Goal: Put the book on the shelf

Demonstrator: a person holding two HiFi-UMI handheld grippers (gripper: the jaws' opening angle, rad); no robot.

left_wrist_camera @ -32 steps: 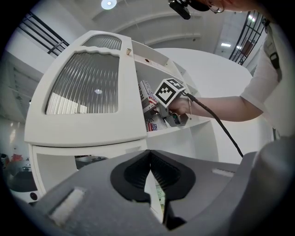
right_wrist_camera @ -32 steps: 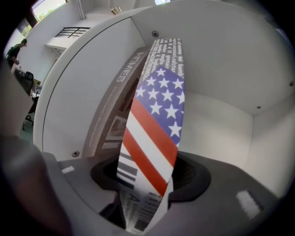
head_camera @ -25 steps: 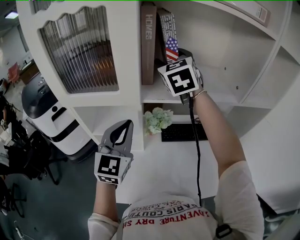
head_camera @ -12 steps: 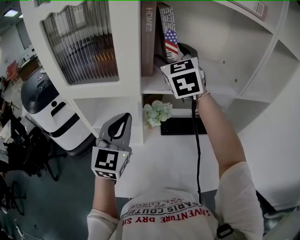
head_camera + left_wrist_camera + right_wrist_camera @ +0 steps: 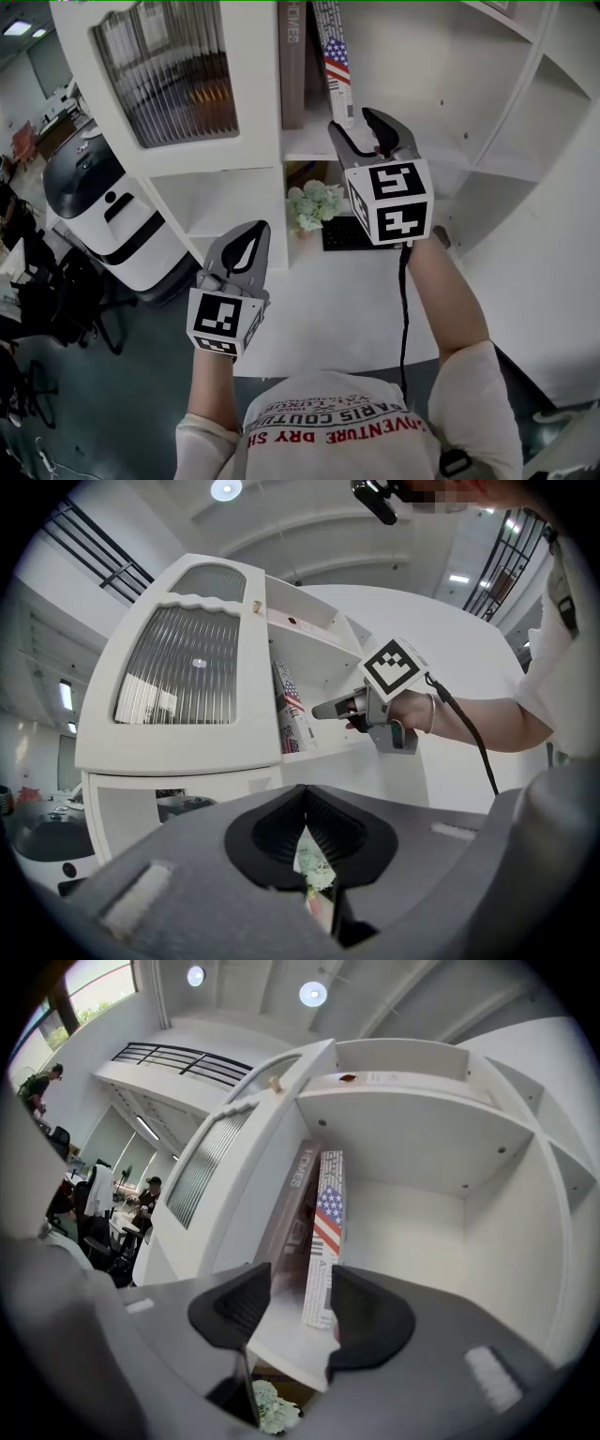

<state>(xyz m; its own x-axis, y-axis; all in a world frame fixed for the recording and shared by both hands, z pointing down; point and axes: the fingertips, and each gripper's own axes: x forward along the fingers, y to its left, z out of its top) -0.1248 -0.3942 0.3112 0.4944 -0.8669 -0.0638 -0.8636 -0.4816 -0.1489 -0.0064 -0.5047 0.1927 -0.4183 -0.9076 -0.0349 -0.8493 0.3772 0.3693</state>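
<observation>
Right gripper (image 5: 352, 120) jaws part-open, just been closing, gripping nothing. Flag-spine book (image 5: 335, 56) standing on shelf (image 5: 305, 142). Left gripper (image 5: 255, 230) sitting closed, empty.

Left gripper (image 5: 305, 803) jaws together, right gripper (image 5: 321, 710) by shelved flag-spined book (image 5: 291, 714), jaws just narrowing, empty

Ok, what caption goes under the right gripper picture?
Right hand-held gripper, empty jaws just closing a little, faces the flag book standing on the white shelf.
</observation>
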